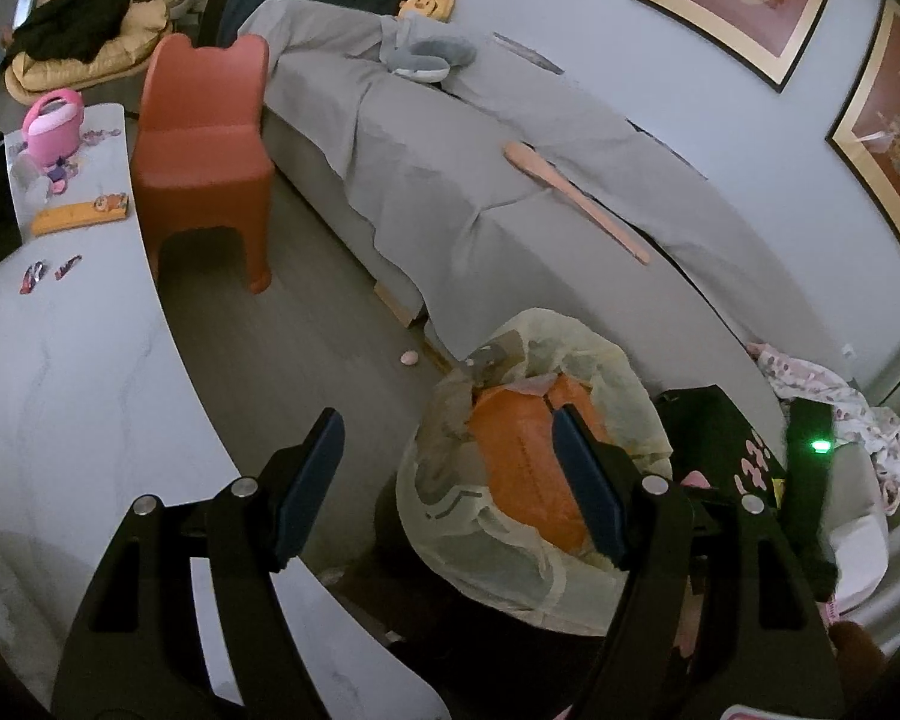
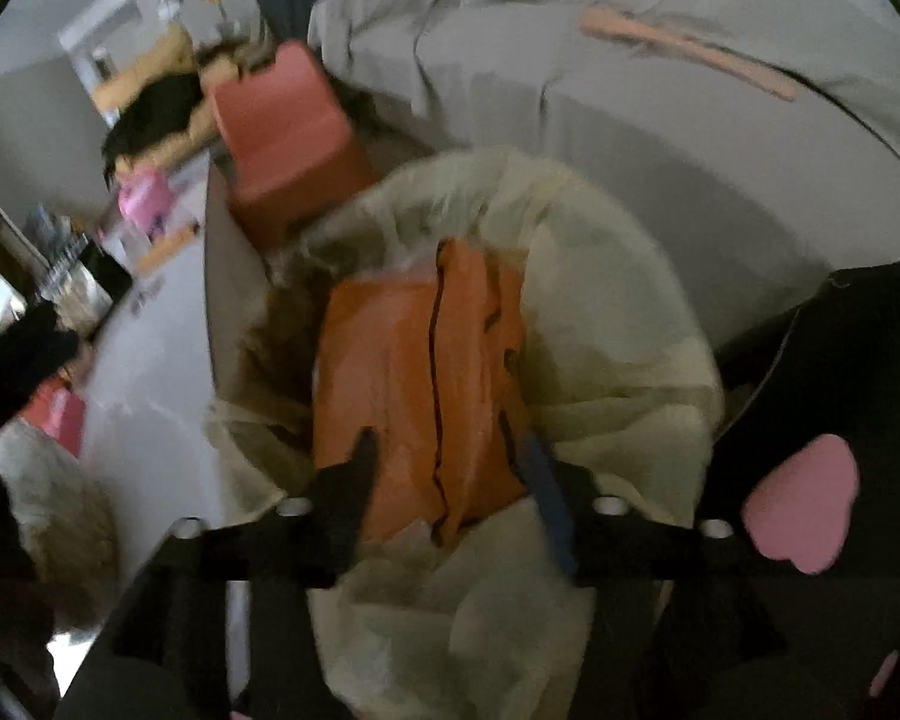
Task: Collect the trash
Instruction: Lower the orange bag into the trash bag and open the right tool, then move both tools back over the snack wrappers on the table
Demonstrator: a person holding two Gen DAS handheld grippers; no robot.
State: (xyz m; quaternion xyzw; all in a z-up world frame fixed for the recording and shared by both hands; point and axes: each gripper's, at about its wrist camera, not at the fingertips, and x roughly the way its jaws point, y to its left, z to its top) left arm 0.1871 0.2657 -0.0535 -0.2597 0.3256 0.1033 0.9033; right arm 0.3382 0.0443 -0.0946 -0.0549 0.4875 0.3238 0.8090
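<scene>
The right tongs (image 2: 444,474) straddle the orange bag (image 2: 414,396) inside the lined trash bin (image 2: 618,360), fingers apart, though blur hides whether they pinch it; likely they are pushing it down. The left tongs (image 1: 444,480) hang spread and empty beside the desk (image 1: 60,372). No lettering is readable.

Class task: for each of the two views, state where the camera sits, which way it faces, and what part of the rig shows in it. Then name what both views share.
Left wrist: sits on the left gripper, looks down and forward over the lined trash bin, sofa and red chair; open fingers show.
Right wrist: sits on the right gripper, looks steeply down into the bin, blurred; its fingers flank the orange package.
Shared: bin, package, chair, sofa.
</scene>
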